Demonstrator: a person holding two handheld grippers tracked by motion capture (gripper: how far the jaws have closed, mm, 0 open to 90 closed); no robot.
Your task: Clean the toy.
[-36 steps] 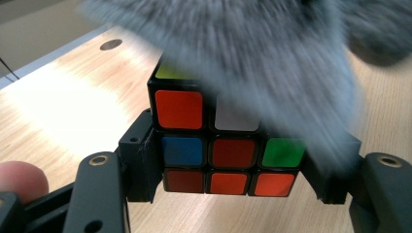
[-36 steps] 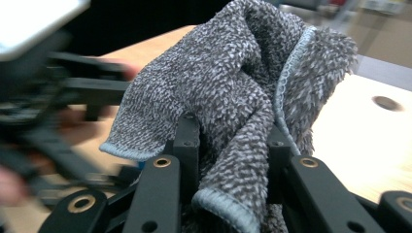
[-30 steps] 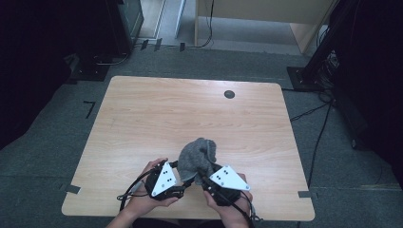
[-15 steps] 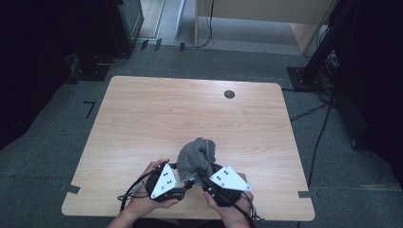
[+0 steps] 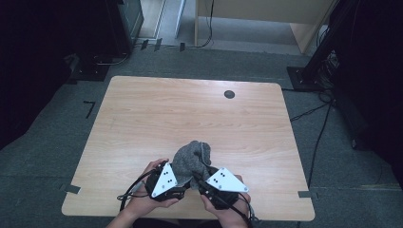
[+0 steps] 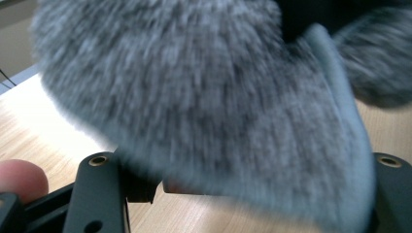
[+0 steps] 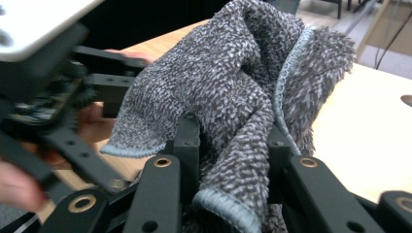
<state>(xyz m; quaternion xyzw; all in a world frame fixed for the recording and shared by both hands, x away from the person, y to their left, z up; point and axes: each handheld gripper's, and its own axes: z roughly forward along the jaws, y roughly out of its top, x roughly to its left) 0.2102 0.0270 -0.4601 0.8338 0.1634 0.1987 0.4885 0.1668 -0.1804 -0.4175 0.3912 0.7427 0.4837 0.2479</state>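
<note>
A grey fluffy cloth (image 5: 191, 157) is bunched up in a heap over the table's near edge, between the two hand-held grippers. My left gripper (image 5: 179, 183) is shut on the cloth's left side; in the left gripper view the cloth (image 6: 204, 107) drapes over the jaws and hides their tips. My right gripper (image 5: 202, 184) is shut on the right side. In the right gripper view a hemmed fold of the cloth (image 7: 243, 97) is pinched between the two black jaws of that gripper (image 7: 233, 150). The two grippers sit close together, both angled inward.
The wooden table (image 5: 190, 109) has a small black round grommet (image 5: 229, 94) near its far edge. Tape marks (image 5: 304, 194) sit on the floor by the near corners. Cables (image 5: 313, 111) trail over the floor at the right. Dark stands surround the table.
</note>
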